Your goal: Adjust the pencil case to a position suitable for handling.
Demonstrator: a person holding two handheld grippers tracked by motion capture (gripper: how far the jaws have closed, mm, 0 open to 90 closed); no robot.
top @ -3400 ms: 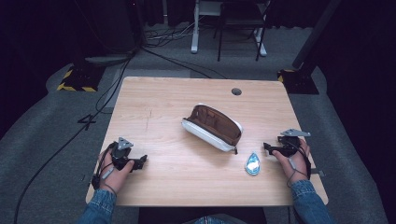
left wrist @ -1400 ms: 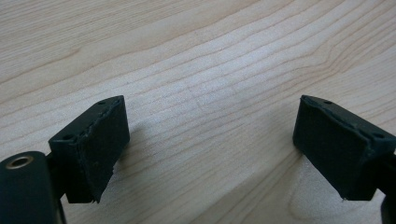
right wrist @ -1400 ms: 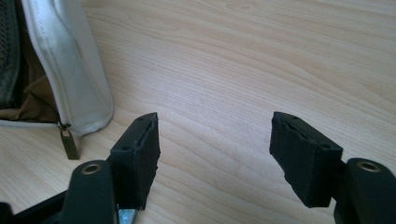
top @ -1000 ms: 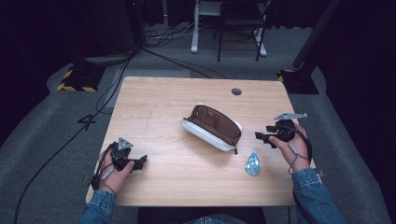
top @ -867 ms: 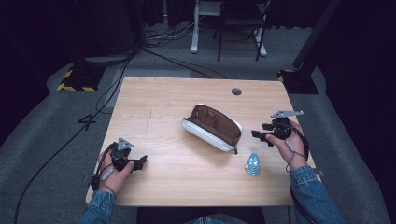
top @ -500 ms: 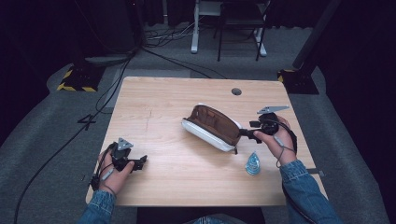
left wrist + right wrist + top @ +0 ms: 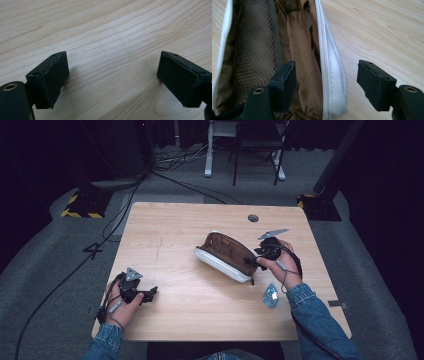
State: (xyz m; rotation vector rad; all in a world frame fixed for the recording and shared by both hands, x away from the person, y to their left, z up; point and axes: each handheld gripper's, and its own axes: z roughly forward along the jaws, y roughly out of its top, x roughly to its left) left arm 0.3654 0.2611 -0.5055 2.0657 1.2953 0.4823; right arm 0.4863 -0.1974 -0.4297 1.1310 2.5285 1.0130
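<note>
The scene is taken from above and behind the person, looking forward and down, with the whole table (image 7: 200, 225) seen from well away. The left hand-held gripper (image 7: 150, 293) is followed by a camera set close behind its jaws, aimed low along bare wood just ahead. The right hand-held gripper (image 7: 251, 260) is likewise followed, very near, its view facing into the open pouch (image 7: 287, 50) straddled by its jaws, which the high view shares (image 7: 227, 255).
</note>
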